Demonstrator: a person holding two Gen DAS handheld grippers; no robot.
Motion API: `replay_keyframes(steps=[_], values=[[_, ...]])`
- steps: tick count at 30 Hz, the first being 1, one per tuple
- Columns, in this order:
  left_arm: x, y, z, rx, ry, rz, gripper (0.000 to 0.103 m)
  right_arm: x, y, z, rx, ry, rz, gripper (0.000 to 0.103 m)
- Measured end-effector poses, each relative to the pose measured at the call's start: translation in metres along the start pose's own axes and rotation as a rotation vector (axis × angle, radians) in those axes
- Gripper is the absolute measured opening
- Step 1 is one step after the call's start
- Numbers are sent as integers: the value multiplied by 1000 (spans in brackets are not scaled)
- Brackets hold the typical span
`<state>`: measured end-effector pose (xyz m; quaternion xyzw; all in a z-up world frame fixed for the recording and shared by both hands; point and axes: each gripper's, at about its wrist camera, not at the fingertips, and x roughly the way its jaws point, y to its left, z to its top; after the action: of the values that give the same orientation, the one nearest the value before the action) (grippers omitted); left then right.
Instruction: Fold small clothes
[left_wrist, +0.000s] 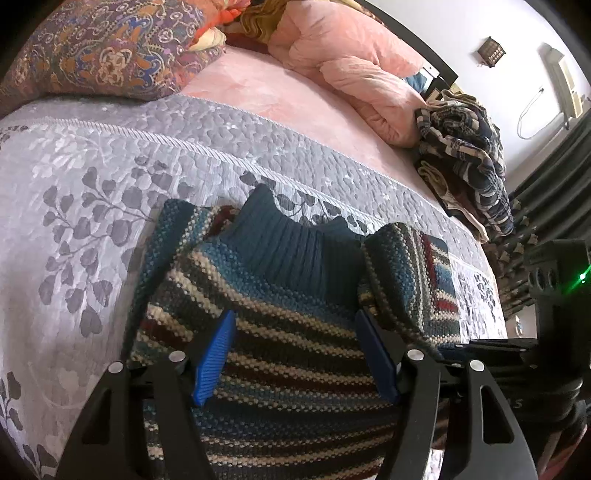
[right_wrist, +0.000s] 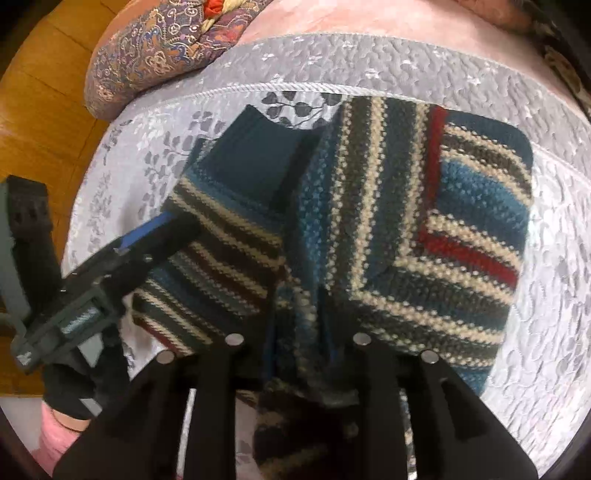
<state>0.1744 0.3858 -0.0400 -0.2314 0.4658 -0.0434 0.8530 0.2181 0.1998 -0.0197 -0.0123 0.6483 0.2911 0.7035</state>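
L gripper (left_wrist: 295, 354) jaws wide over striped sweater (left_wrist: 280, 295); R gripper (right_wrist: 301, 354) clamps sweater fold, angled down.

A home bedroom: quilted bed (left_wrist: 110, 155), pink duvet (left_wrist: 351, 74), patterned pillow (left_wrist: 103, 48), wooden floor (right_wrist: 40, 103).

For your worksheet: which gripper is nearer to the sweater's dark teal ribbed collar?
Left. The left gripper sits open over the striped sweater just below the collar; the right gripper grips the folded part beside it, further off.
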Motion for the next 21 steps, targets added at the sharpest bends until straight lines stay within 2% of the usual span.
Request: replay_keyframes(steps=[3,8,13,15,18,21], values=[[5,2,-1,-22,22,-22,68,-10,0,-2,29,16,115,29],[11,0,-4,-50,58,-94,68,-45,-7,-16,24,-26,100,29],[24,-10,-11,-68,116,-187,68,-81,-53,-49,70,-82,35,29],[32,-17,-15,-71,142,-210,68,-84,-71,-59,93,-92,21,29],[43,-25,-18,-73,169,-220,68,-78,-106,-72,167,-95,59,29],[52,-33,-20,-74,192,-235,69,-60,-123,-77,196,-83,105,29]])
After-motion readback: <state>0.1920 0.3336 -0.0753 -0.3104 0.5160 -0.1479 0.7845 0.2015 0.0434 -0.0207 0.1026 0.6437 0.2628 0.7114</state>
